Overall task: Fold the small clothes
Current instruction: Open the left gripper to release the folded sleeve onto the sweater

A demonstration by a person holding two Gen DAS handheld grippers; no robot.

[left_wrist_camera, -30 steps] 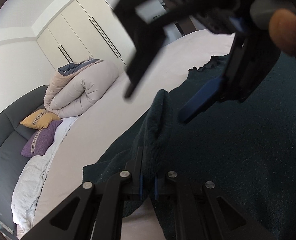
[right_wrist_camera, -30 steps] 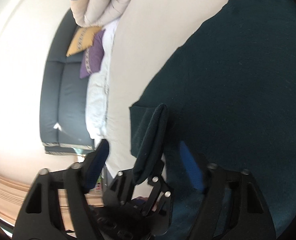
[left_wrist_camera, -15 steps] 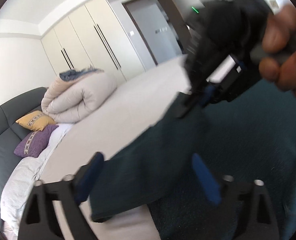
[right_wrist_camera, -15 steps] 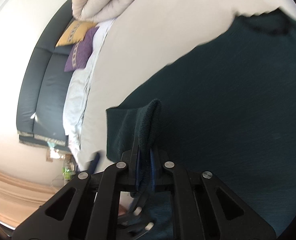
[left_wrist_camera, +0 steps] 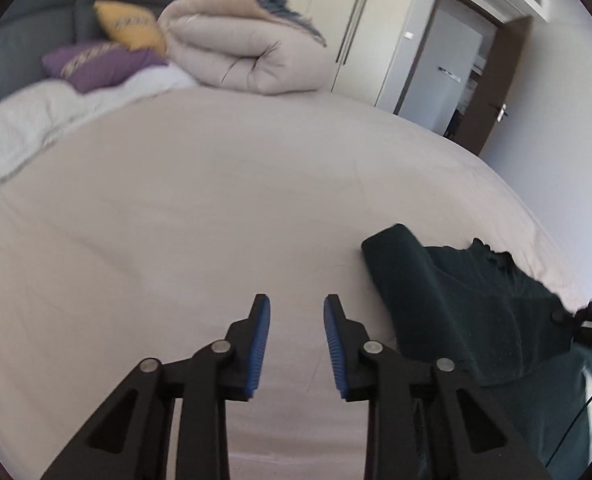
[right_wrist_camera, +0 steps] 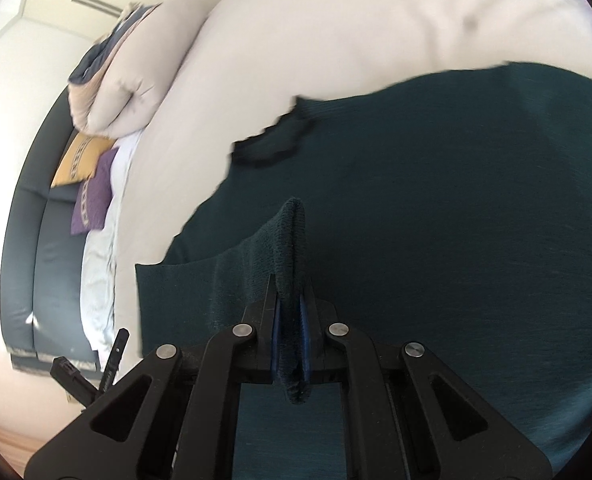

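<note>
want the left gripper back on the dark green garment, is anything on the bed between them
Nothing visible. Only bare sheet lies between the left gripper, whose jaws have just been closing on nothing, and the dark green garment off to its right. The right gripper is already clamped on a fold of it.

A wide bed (left_wrist_camera: 215, 208) with a pale sheet fills the room. At its head stands a dark grey padded headboard (left_wrist_camera: 27, 28), and beyond the bed are cream wardrobe doors (left_wrist_camera: 336, 8) and an open brown door (left_wrist_camera: 496, 80).
</note>
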